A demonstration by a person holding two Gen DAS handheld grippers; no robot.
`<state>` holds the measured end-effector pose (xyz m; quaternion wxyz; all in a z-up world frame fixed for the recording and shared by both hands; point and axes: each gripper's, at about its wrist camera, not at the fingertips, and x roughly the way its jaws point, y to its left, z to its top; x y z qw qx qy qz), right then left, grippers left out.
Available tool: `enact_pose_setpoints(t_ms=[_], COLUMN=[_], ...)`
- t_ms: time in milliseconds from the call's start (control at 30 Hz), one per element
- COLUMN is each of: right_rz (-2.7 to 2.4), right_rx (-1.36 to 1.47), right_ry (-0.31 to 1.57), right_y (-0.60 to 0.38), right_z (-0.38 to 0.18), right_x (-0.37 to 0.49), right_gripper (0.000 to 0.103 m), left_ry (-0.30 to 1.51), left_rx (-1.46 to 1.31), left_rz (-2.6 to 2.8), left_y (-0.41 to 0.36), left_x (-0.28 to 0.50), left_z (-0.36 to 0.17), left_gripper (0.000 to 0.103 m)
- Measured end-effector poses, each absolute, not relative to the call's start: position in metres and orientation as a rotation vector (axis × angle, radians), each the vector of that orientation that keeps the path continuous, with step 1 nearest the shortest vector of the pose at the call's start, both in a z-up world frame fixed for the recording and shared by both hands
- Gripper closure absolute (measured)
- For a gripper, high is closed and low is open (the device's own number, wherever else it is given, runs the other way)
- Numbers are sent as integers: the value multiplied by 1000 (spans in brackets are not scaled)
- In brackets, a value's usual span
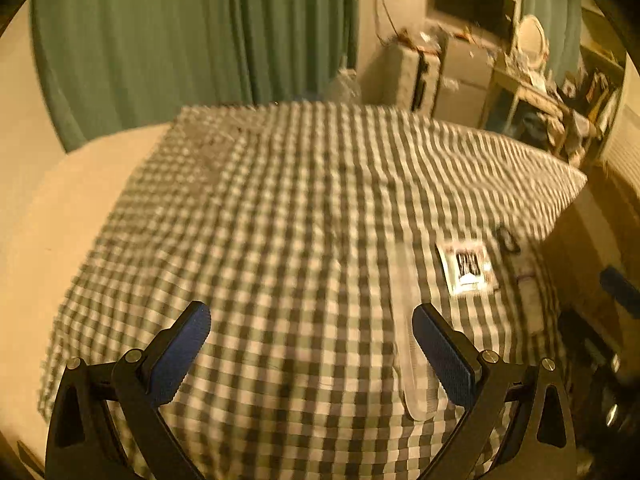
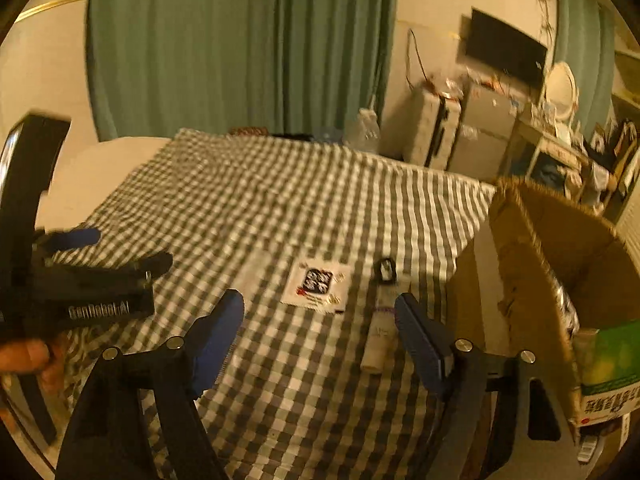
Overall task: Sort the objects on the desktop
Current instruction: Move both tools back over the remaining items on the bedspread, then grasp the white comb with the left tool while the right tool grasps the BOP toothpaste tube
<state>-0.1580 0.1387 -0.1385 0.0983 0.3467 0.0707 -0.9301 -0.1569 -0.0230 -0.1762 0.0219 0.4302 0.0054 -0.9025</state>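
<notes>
My left gripper [image 1: 312, 316] hangs open over the checked tablecloth [image 1: 280, 200], with nothing between its blue pads. A long clear plastic strip [image 1: 408, 320] lies just inside its right finger. Further right lie a white packet with black print [image 1: 468, 266], a small black clip [image 1: 508, 240] and a white tube [image 1: 528, 300]. My right gripper [image 2: 320, 304] is open too, its pads touching nothing. Beyond it lie the packet [image 2: 318, 286], the clip [image 2: 386, 270] and the tube [image 2: 380, 328], close to its right finger. The left gripper [image 2: 130, 248] shows blurred at the left, held by a hand [image 2: 24, 356].
An open cardboard box [image 2: 560, 260] stands at the table's right edge with a green carton [image 2: 608, 360] in it. Green curtains [image 2: 240, 48] hang behind the table. Cabinets [image 2: 460, 132], a dark screen [image 2: 504, 52] and cluttered shelves fill the back right.
</notes>
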Motion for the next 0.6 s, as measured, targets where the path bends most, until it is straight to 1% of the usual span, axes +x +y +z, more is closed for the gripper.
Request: enact_pose_setpoints(t_ms=[233, 300, 333, 400, 467, 533, 567, 600], right_rz=[-2750, -2752, -2756, -2762, -2750, -2751, -2755, -2756], right_rx=[1253, 1313, 1339, 1384, 1453, 1506, 1536, 1553], right_ry=[161, 137, 132, 142, 149, 161, 166, 168], right_y=[152, 157, 160, 162, 164, 164, 166, 167], right_z=[-168, -174, -177, -184, -194, -206, -211, -214], right_x=[-185, -191, -194, -199, -208, -216, -220, -222], right_gripper=[25, 28, 28, 31, 33, 37, 41, 43], left_ry=[-16, -34, -49, -61, -69, -83, -100, -112], left_rx=[1470, 1505, 1533, 1584, 1651, 1712, 1720, 1715], left_rz=[-2823, -2830, -2830, -2824, -2808, -2787, -2779, -2781], left_y=[1, 7, 12, 17, 20, 23, 24, 26], left_x=[-167, -171, -172, -177, -182, -186, -187, -188], left_z=[-198, -204, -209, -217, -229, -240, -244, -245], left_gripper=[3, 3, 5, 5, 5, 5, 5, 4])
